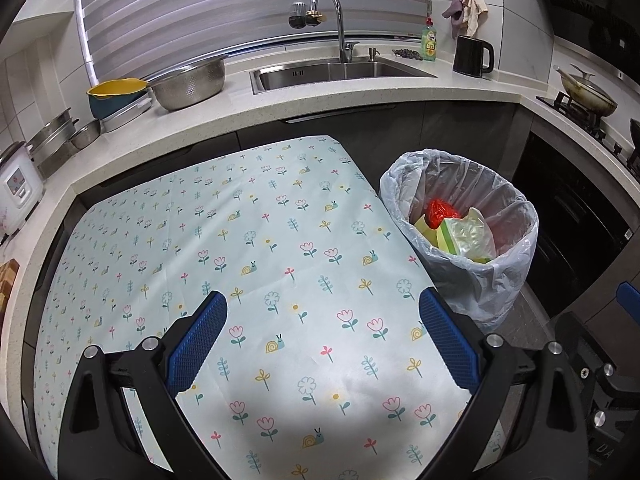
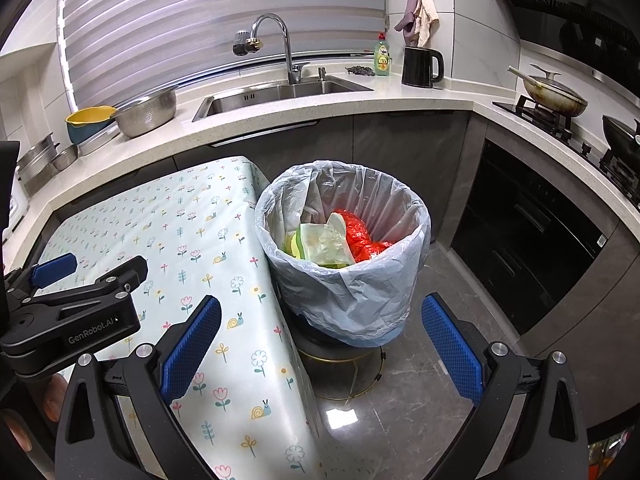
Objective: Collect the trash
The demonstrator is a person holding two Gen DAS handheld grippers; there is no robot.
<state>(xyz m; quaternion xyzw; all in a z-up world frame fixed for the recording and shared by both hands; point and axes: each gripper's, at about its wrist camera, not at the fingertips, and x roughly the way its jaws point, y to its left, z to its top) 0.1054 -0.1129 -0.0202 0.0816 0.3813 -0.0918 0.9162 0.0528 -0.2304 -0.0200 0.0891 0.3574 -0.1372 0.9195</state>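
A trash bin (image 1: 480,280) lined with a clear plastic bag stands on the floor right of the table; it also shows in the right wrist view (image 2: 352,292). Inside lie a red crumpled wrapper (image 1: 440,213) (image 2: 366,234), a pale green plastic bag (image 1: 468,238) (image 2: 326,244) and a yellow-green piece (image 2: 294,246). My left gripper (image 1: 322,300) is open and empty above the floral tablecloth (image 1: 248,264). My right gripper (image 2: 320,304) is open and empty, in front of the bin. The left gripper also shows at the left of the right wrist view (image 2: 92,268).
The table with the floral cloth (image 2: 168,232) stands against the counter (image 1: 280,104). On the counter are a sink (image 1: 340,72), a steel colander (image 1: 188,82), a yellow bowl (image 1: 116,88), a black kettle (image 1: 472,56) and a soap bottle (image 1: 429,42). A pan (image 2: 554,94) sits on the stove.
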